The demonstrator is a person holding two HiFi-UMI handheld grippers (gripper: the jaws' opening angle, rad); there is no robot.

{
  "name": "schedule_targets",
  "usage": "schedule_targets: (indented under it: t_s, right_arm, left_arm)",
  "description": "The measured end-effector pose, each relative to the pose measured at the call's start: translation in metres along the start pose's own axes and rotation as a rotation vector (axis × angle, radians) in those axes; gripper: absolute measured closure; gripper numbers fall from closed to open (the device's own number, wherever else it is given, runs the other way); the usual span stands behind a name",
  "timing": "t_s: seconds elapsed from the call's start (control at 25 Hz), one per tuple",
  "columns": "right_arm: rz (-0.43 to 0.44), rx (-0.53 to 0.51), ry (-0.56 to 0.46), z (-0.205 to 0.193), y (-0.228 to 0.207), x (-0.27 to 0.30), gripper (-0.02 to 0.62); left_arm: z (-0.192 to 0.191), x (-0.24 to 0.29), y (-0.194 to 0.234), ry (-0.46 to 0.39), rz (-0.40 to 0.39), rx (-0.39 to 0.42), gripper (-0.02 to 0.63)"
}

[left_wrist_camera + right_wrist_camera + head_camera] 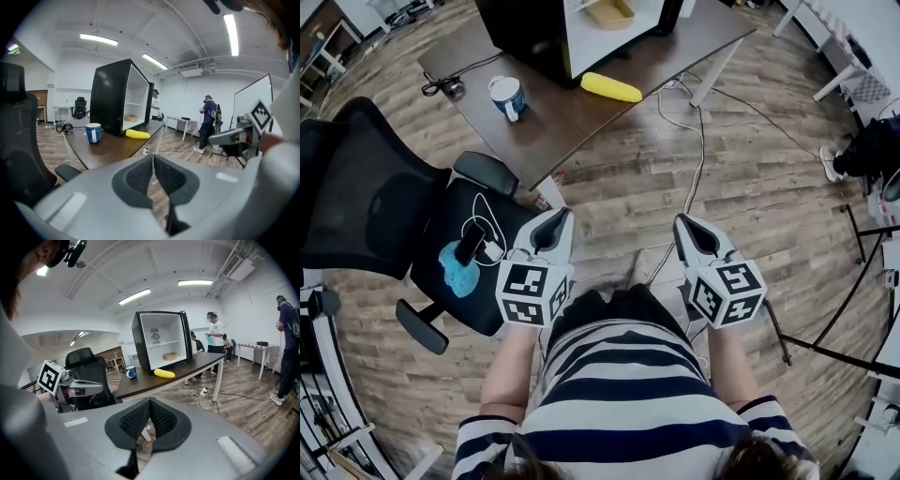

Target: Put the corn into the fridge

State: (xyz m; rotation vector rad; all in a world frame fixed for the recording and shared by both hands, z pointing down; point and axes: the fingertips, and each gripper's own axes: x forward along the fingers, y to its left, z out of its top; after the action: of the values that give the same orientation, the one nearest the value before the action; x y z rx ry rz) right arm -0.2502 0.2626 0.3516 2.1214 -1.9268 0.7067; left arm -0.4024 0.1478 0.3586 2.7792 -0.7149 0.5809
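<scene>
Holding both close to my body, left tongs [555, 223] and right tongs [688, 227] each pressed together on nothing, I see the corn [611, 87] well ahead on the counter [572, 117], just before the open fridge [525, 37]. Its long axis lies crosswise to my reach, roughly midway between them; no writing is readable.

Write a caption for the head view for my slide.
Left tool and right tool, both shut, face corn lying on the table by the fridge.
</scene>
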Motion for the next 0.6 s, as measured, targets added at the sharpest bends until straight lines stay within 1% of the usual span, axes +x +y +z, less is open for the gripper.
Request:
schedule_targets:
  t_s: [0.28,0.4,0.6]
  right_arm:
    - [0.08,-0.001,0.002,0.023,-0.035,0.038,0.602]
    - [0.113,-0.006,0.021,0.027,-0.054,0.05,0.602]
    - [0.168,-0.008,0.034,0.041,-0.083,0.07,0.601]
  left_arm:
    - [0.024,0.052,0.004,0.016,0.042,0.022,0.606]
    - [0.033,0.077,-0.004,0.029,0.046,0.022,0.606]
    - [0.048,0.114,-0.016,0.053,0.058,0.051,0.606]
